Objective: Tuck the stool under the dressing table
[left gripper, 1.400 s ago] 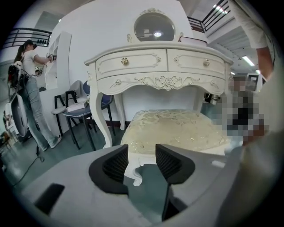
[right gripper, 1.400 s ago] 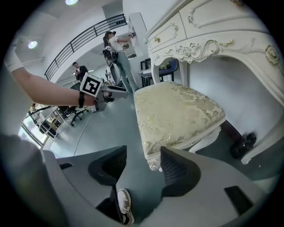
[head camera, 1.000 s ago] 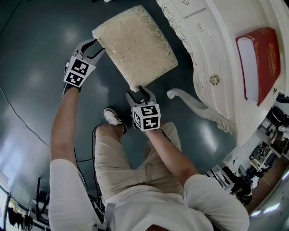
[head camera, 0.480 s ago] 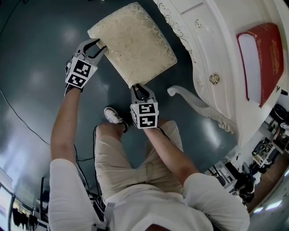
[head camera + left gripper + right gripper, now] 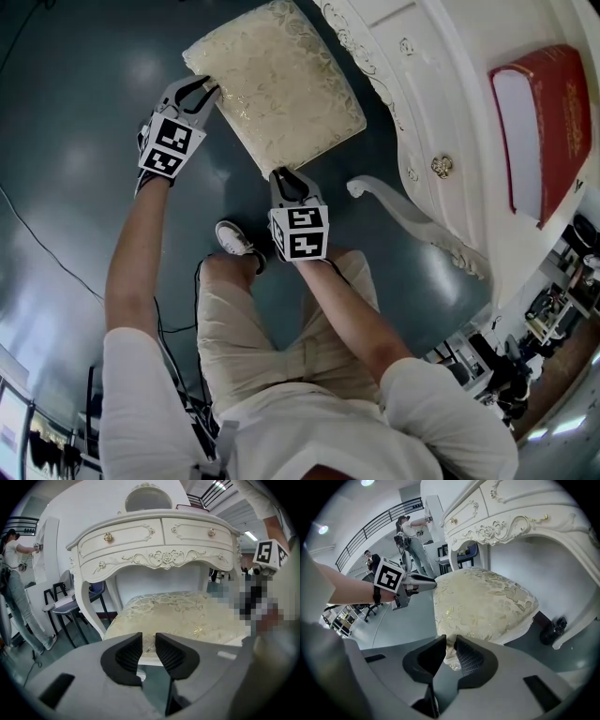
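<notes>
The stool has a cream cushion with a gold leaf pattern and stands on the dark floor, partly in front of the white dressing table. My left gripper is at the cushion's left corner. Its jaws have just been closing, and the cushion's edge sits pinched between them at my left gripper. My right gripper is at the near corner. Its jaws have also just been closing, and my right gripper is shut on the cushion's trim. The table's carved apron rises just behind the stool.
A red box lies on the table top. The table's curved leg stands right of the stool, with a dark object near a leg. My shoe is below. Black chairs and a person stand at the left.
Both pairs of jaws have narrowed onto the cushion's edge. The stool and my left gripper have shifted a little away from me, toward the table.
</notes>
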The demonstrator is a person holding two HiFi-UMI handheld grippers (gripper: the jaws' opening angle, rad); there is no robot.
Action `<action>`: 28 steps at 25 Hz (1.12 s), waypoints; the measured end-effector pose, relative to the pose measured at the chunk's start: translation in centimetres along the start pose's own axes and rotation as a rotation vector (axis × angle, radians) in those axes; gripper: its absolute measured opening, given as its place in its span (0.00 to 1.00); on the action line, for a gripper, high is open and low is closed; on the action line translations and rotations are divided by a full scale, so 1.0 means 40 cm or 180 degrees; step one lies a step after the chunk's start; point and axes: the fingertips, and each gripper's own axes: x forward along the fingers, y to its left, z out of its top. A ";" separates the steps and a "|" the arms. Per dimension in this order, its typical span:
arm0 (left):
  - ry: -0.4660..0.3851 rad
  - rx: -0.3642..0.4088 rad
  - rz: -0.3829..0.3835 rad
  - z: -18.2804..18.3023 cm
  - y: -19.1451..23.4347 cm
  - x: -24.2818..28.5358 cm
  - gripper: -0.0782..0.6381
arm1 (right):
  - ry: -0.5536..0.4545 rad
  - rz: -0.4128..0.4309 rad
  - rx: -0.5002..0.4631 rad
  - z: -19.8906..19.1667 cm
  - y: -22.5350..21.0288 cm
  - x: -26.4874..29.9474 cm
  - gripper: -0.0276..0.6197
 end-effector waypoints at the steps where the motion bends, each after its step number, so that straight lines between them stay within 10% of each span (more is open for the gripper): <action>1: 0.0007 0.0009 -0.0002 0.001 0.000 0.001 0.22 | -0.0007 0.0001 0.0011 0.001 -0.001 0.000 0.15; 28: -0.0092 -0.0064 -0.0015 0.106 -0.014 0.136 0.18 | -0.0210 -0.0408 0.0229 0.074 -0.184 -0.003 0.15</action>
